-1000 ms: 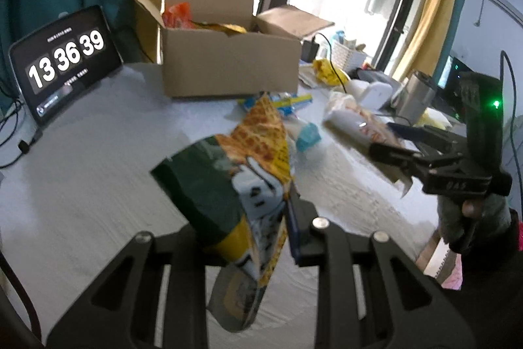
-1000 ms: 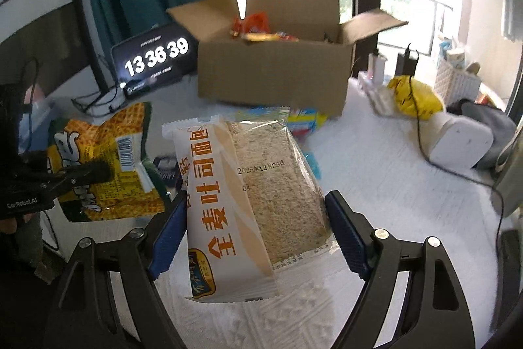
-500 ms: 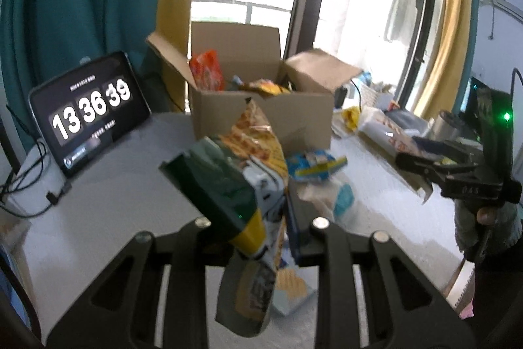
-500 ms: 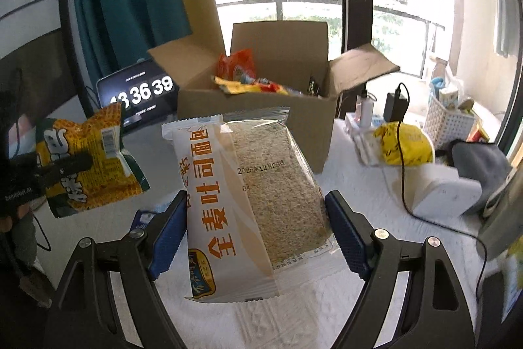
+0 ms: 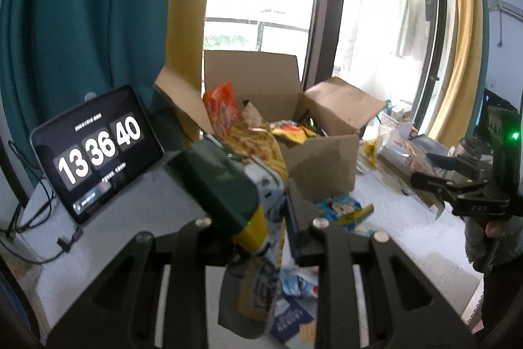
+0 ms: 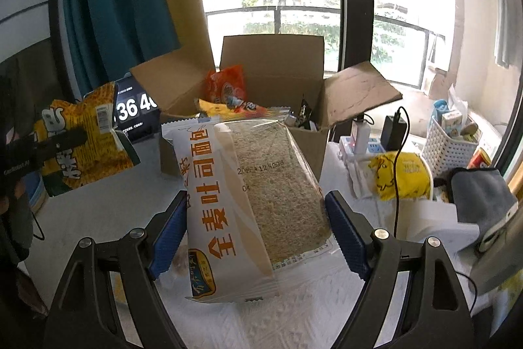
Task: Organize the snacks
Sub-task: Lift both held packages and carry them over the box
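Snacks fill the cardboard box (image 6: 248, 133) on white table (image 6: 98, 211).

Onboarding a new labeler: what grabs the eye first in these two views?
The bread packet with orange lettering, clamped in the right gripper, fills the right wrist view. The left gripper holds a green-and-yellow chip bag aloft. Behind both stands the open cardboard box of snacks, with a clock tablet to its left.
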Demonstrator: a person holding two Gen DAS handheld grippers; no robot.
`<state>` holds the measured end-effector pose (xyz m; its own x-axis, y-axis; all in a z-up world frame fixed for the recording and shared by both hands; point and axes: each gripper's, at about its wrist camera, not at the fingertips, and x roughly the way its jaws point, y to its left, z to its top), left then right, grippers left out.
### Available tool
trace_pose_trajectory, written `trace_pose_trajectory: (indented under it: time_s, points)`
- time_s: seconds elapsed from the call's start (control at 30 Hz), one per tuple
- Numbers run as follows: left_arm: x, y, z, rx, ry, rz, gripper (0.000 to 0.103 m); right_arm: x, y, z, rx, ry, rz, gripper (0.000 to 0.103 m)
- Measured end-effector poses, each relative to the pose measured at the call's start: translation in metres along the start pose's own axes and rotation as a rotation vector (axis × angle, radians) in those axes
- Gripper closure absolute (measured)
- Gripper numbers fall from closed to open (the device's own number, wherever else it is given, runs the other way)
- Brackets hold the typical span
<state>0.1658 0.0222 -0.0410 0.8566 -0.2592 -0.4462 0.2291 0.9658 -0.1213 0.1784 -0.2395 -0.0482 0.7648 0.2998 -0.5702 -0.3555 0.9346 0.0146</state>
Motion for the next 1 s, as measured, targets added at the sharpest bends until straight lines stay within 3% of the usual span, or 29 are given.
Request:
trace_pose_trajectory:
  time_s: [0.63,1.0]
  points:
    - [0.048,0.007,0.071,0.072,-0.105,0.056,0.077,0.03,-0.015,0.065,-0.069,-0.099,-0.015,0.018]
    - [0.082,0.015,0.112,0.092,-0.138,0.104,0.076,0.058,-0.021,0.111,-0.037,-0.15,-0.015,0.018]
